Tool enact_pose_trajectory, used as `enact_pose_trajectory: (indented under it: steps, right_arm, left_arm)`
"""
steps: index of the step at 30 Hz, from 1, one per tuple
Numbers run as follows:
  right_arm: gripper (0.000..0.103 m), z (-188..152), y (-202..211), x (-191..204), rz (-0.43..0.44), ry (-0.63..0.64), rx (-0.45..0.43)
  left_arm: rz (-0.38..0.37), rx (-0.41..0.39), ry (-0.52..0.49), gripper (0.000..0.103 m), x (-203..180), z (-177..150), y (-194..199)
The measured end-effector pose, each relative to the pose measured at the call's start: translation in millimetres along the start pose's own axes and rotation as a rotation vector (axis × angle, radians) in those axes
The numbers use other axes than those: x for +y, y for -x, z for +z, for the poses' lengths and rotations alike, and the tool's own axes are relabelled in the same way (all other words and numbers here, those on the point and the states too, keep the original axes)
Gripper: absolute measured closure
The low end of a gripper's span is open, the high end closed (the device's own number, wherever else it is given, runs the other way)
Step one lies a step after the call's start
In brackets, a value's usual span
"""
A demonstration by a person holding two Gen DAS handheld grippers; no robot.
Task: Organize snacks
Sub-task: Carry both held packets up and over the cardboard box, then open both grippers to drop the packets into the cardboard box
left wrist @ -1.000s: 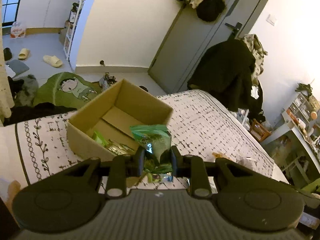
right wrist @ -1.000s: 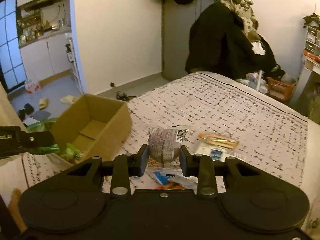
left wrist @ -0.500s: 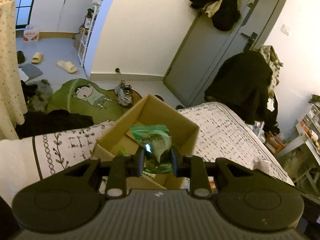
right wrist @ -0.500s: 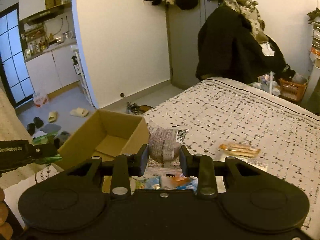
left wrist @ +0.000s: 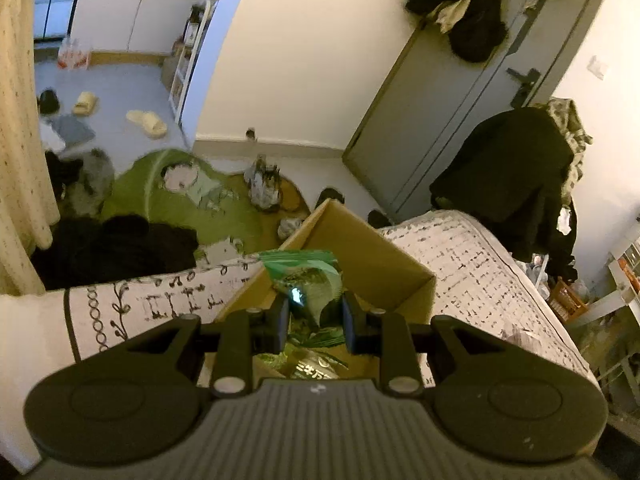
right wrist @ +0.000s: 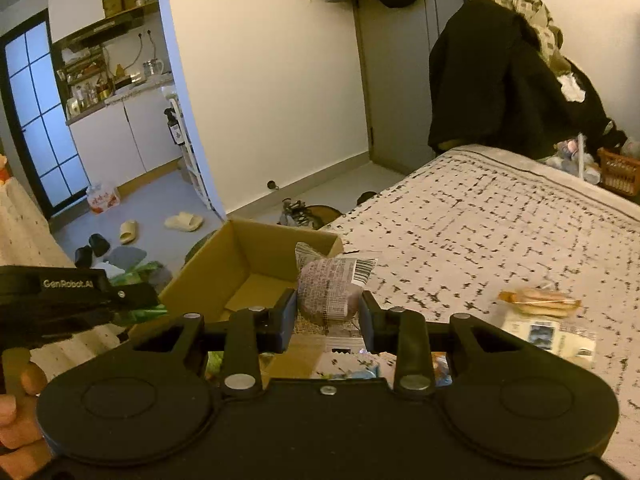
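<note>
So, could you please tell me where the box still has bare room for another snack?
The cardboard box shows bare floor toward its far wall. Its near end is crowded with green packets. On the bedspread, the far stretch beyond the pastry packet is bare.

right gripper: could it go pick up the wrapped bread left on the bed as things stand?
Probably not yet. The right gripper is shut on a brown wrapped bun, so its jaws are occupied. The wrapped bread itself lies uncovered on the bedspread; once the bun is dropped, the way looks free.

Two snack packets held over an open box

A crinkled green packet (left wrist: 312,284) hangs above the cardboard box (left wrist: 376,264); a brownish wrapped bun (right wrist: 330,288), barcode up, sits just right of it.
</note>
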State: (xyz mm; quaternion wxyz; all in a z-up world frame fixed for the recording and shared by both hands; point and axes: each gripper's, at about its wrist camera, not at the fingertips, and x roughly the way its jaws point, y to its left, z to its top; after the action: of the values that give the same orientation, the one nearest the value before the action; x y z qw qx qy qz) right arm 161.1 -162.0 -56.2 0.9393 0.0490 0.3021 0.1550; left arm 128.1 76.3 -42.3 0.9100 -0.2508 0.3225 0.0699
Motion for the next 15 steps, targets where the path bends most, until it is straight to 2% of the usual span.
enact_pose_trajectory:
  steps: [2,7,15]
  right_arm:
    - [0.071,3,-7,0,0.013,-0.012,-0.002]
    - [0.071,9,-22,2,0.049,-0.044,-0.011]
    - [0.07,6,-36,10,0.093,-0.029,0.003]
  left_arm:
    - [-0.008,0.023,0.015,0.078,1,8,-7]
    - [-0.012,0.005,-0.037,0.078,-7,22,-19]
    - [-0.067,0.035,-0.023,0.078,4,12,-46]
